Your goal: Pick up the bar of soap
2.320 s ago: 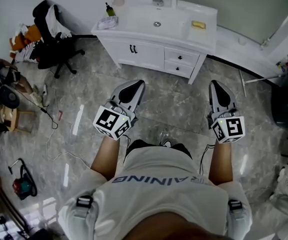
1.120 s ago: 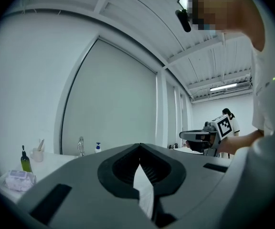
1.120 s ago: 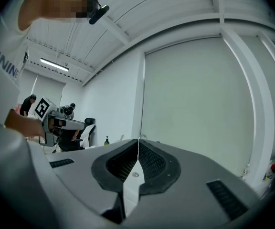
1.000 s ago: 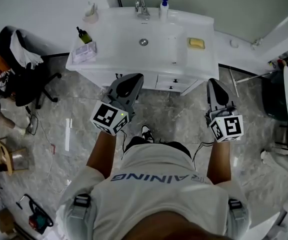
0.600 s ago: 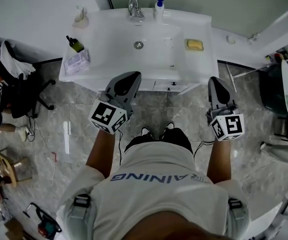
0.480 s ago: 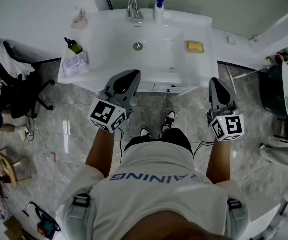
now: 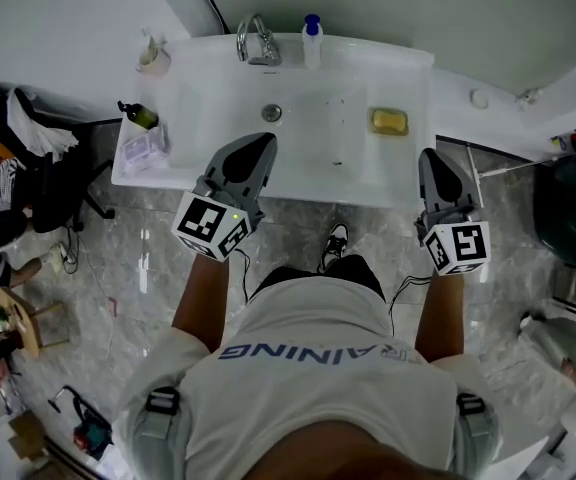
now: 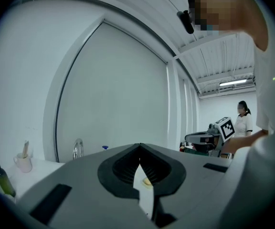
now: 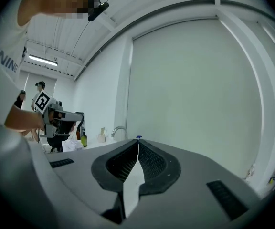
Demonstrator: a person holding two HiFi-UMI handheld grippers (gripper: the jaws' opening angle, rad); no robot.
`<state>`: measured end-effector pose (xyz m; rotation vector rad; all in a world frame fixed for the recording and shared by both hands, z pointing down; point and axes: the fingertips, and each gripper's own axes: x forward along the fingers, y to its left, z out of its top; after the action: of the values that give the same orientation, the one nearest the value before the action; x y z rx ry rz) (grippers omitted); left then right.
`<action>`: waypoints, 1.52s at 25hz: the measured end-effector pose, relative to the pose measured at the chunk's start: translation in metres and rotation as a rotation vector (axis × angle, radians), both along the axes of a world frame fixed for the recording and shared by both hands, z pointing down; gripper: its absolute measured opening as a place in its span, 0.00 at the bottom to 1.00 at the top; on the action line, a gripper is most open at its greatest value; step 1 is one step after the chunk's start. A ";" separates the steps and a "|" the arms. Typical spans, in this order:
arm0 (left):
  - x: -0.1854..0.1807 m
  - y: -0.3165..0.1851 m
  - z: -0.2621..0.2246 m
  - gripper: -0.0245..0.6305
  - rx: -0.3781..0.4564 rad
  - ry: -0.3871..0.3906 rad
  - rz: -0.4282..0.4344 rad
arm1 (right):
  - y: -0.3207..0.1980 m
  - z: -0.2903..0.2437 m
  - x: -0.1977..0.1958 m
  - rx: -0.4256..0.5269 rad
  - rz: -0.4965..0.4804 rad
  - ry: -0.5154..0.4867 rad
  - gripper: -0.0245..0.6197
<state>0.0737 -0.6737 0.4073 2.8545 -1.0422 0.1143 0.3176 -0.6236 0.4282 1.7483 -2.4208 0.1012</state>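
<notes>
The yellow bar of soap lies on the right side of the white vanity top, beside the basin. In the left gripper view a bit of the soap shows through the slit below the jaws. My left gripper is shut and empty, its tip over the basin's front edge, left of the soap. Also shut and empty, my right gripper hovers at the vanity's front right corner, just short of the soap. The left gripper and the right gripper each show jaws meeting at the tip.
A faucet and a blue-capped pump bottle stand behind the basin. At the vanity's left are a cup, a green bottle and a packet. An office chair stands on the floor to the left.
The person has stepped up to the vanity, so the sink and soap now lie right in front of both grippers. Both grippers stay shut.
</notes>
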 end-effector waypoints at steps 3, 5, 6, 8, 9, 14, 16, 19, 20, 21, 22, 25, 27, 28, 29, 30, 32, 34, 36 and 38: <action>0.020 -0.022 -0.002 0.04 -0.002 0.004 -0.029 | -0.031 0.019 0.028 -0.050 -0.039 0.010 0.06; 0.032 -0.031 0.003 0.04 -0.011 -0.011 -0.037 | -0.049 0.031 0.044 -0.084 -0.055 0.018 0.06; 0.036 -0.033 0.007 0.04 -0.020 -0.020 -0.039 | -0.055 0.036 0.049 -0.097 -0.062 0.025 0.06; 0.043 -0.034 0.014 0.04 -0.040 -0.029 -0.042 | -0.063 0.041 0.051 -0.115 -0.082 0.037 0.06; 0.044 -0.034 0.017 0.04 -0.050 -0.030 -0.044 | -0.065 0.044 0.049 -0.125 -0.095 0.045 0.06; 0.050 -0.044 0.023 0.04 -0.060 -0.026 -0.041 | -0.077 0.069 0.036 -0.229 -0.172 0.206 0.06; 0.052 -0.048 0.028 0.04 -0.044 -0.054 -0.032 | -0.086 0.089 0.030 -0.292 -0.215 0.325 0.10; 0.052 -0.052 0.041 0.04 -0.056 -0.071 -0.004 | -0.103 0.136 0.025 -0.395 -0.310 0.502 0.20; 0.051 -0.053 0.046 0.04 -0.066 -0.070 0.002 | -0.109 0.153 0.025 -0.431 -0.342 0.549 0.21; 0.051 -0.055 0.051 0.04 -0.077 -0.070 0.005 | -0.115 0.169 0.026 -0.469 -0.371 0.587 0.22; 0.049 -0.056 0.056 0.04 -0.089 -0.071 0.007 | -0.122 0.184 0.028 -0.511 -0.398 0.615 0.23; 0.040 -0.058 0.072 0.04 -0.135 -0.082 -0.003 | -0.134 0.231 0.030 -0.657 -0.496 0.695 0.30; 0.032 -0.062 0.081 0.04 -0.158 -0.086 -0.020 | -0.139 0.256 0.034 -0.733 -0.557 0.767 0.33; 0.029 -0.065 0.085 0.04 -0.165 -0.085 -0.029 | -0.142 0.265 0.036 -0.755 -0.579 0.797 0.33; 0.027 -0.068 0.087 0.04 -0.170 -0.084 -0.035 | -0.145 0.271 0.037 -0.770 -0.596 0.822 0.33; 0.024 -0.070 0.090 0.04 -0.174 -0.083 -0.041 | -0.147 0.276 0.039 -0.780 -0.611 0.842 0.33; 0.020 -0.074 0.095 0.04 -0.184 -0.081 -0.049 | -0.151 0.285 0.039 -0.801 -0.646 0.881 0.33; 0.017 -0.078 0.099 0.04 -0.194 -0.079 -0.057 | -0.150 0.296 0.039 -0.835 -0.697 0.924 0.33; 0.015 -0.080 0.101 0.04 -0.201 -0.074 -0.065 | -0.150 0.307 0.039 -0.866 -0.742 0.971 0.33; 0.014 -0.082 0.102 0.04 -0.207 -0.068 -0.068 | -0.151 0.313 0.039 -0.891 -0.769 1.009 0.33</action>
<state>0.0874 -0.7558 0.5097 2.6438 -1.0701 0.2975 0.3570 -0.7746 0.7413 0.2718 -1.6479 0.1279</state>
